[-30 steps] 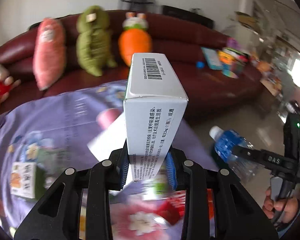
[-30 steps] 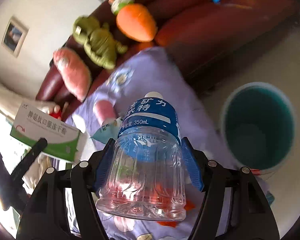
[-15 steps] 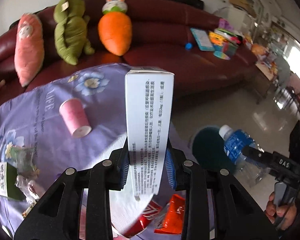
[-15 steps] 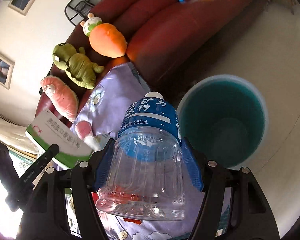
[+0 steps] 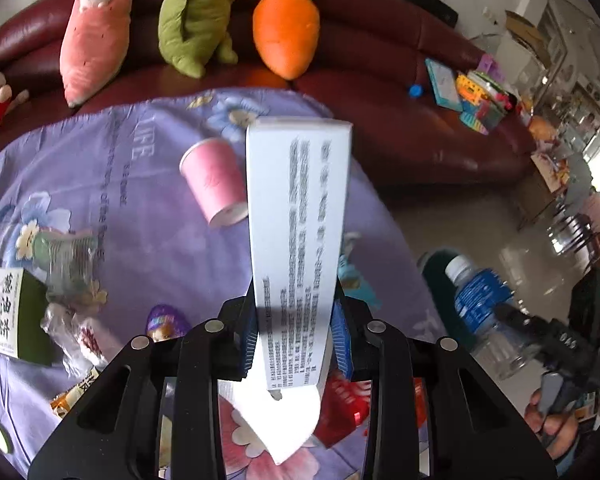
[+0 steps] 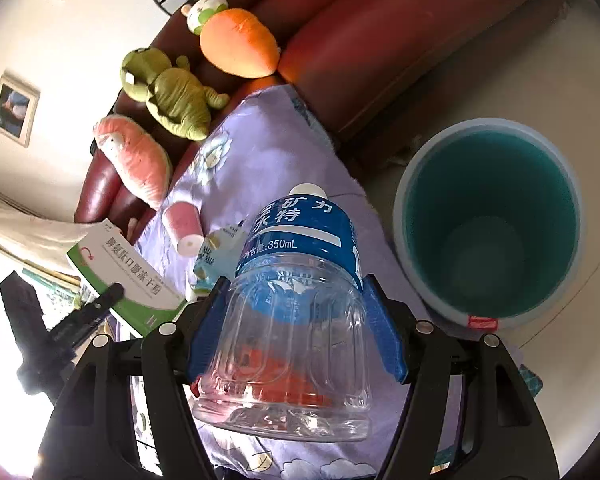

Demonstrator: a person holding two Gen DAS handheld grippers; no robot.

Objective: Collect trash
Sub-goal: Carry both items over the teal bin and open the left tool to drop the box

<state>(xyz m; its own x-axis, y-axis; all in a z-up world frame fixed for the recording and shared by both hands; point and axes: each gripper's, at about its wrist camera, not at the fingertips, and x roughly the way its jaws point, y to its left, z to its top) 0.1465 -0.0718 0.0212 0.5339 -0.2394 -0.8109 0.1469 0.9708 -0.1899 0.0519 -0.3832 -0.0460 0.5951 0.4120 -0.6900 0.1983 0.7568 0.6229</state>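
Left gripper: we see its two blue ribbed pads pressed on the flat sides of a tall white cardboard box. The jaws stand a little way apart, as wide as the box is thin.
White cardboard box: it stands up out of the left gripper, straight-edged, with small blurred black print down its face.
Right gripper: its blue pads squeeze a clear plastic bottle, with the jaws about half open around the bottle's round, ridged body.
Clear plastic bottle: see-through and empty, with a shiny blue label and a white cap pointing away from the right gripper.
Bin: round and smooth, teal inside, on the pale floor ahead and to the right of the right gripper.
Pink paper cup: it lies tipped over on the soft purple flowered cloth, beyond the left gripper, just left of the box.
Crinkly wrappers: they lie on the cloth to the left gripper's left.
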